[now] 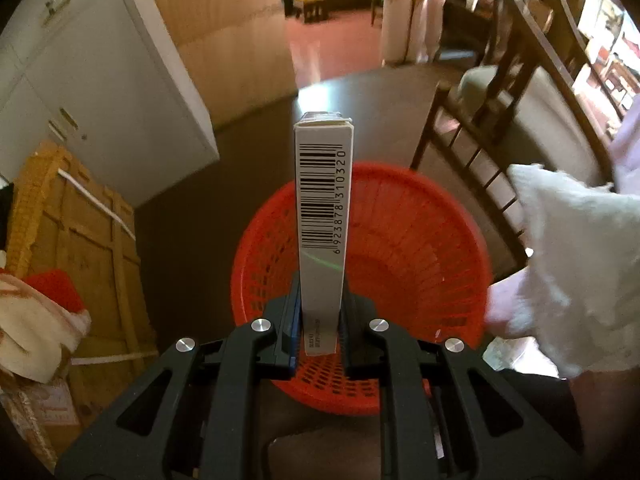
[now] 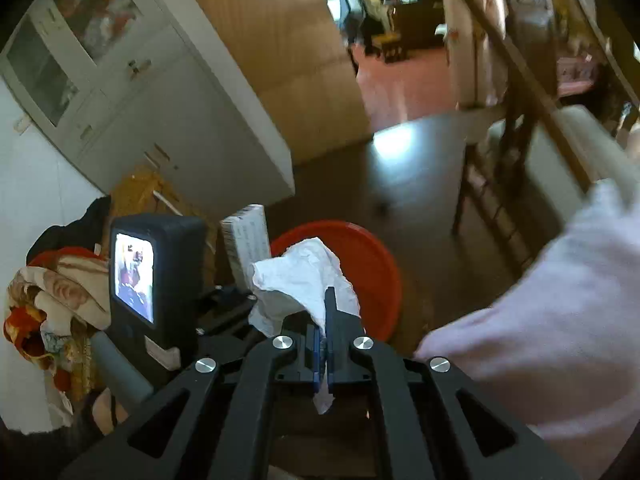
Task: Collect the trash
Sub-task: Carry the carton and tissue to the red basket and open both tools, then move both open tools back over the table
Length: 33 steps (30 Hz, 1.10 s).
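Barcode on narrow side of white box [image 1: 323, 216], digits 6 923878 310320; small print below illegible

Left tool [image 1: 320, 316] clamped shut on held item; right tool [image 2: 325, 336] pinched shut, both pointing forward-down

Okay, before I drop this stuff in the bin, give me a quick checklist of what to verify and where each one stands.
1. Left gripper shut on box: ok.
2. Box in front of the basket opening, seen from the left wrist: ok.
3. Right gripper pinching tissue: ok.
4. Tissue over basket: cannot tell; it overlaps the rim only in view.
5. Basket has room: ok, the visible inside looks empty.
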Motion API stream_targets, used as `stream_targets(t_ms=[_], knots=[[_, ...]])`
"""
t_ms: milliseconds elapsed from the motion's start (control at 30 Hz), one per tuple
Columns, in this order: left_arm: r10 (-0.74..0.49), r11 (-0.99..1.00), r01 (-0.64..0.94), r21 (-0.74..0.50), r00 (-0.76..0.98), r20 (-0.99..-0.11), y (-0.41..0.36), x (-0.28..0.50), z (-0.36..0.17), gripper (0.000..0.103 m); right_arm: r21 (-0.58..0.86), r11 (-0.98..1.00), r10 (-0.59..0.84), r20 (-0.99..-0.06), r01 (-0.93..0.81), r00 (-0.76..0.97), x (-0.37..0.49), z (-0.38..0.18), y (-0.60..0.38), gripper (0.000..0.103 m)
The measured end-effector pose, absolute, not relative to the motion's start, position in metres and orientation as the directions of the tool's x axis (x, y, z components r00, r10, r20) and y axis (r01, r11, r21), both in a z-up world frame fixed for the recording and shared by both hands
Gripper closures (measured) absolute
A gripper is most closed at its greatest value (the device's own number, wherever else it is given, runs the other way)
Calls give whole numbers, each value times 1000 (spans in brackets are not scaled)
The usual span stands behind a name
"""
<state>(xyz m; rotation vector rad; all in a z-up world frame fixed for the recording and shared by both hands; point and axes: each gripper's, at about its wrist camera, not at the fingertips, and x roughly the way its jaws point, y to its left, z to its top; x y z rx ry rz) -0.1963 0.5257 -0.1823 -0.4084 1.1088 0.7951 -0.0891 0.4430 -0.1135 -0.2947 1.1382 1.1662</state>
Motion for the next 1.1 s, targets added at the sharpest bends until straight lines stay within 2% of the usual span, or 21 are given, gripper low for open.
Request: stream_targets(t_ms=[267, 300, 367, 400, 433, 467, 500, 533, 800, 1100], knots=[[328, 645, -757, 103, 153, -932, 544, -187, -212, 84, 400, 439, 534, -836, -804, -124, -75, -160, 481, 97], [336, 642, -758, 112, 148, -930, 545, -185, -212, 83, 411, 434, 533, -835, -802, -139, -74, -163, 483, 95], [351, 640, -757, 128, 141, -926, 546, -184, -212, 80, 415, 436, 522, -839, -798, -151, -72, -169, 484, 63], [352, 643, -754, 131, 140, -925, 545, -183, -212, 71, 400, 442, 526, -841, -803, -129, -73, -169, 484, 48], [352, 644, -754, 133, 138, -926, 545, -183, -211, 54, 389, 441, 531, -840, -809, -114, -73, -167, 483, 48], [355, 643, -755, 128, 146, -923, 545, -184, -208, 47, 392, 435, 533, -838, -810, -120, -72, -168, 482, 48], [365, 643, -756, 126, 157, -918, 545, -185, -205, 33, 400, 435, 536, -835, -807, -124, -71, -167, 480, 48], [378, 641, -757, 126, 169, -910, 544, -187, -201, 28, 402, 443, 539, -834, -802, -120, -70, -165, 477, 48], [382, 647, -757, 92, 218, -898, 537, -186, -173, 27, 448, 454, 630, -773, -770, -79, -59, -120, 422, 48], [389, 761, -648, 35, 412, -824, 478, -166, -109, 27, 360, 489, 731, -666, -795, 148, -69, -32, 298, 29]])
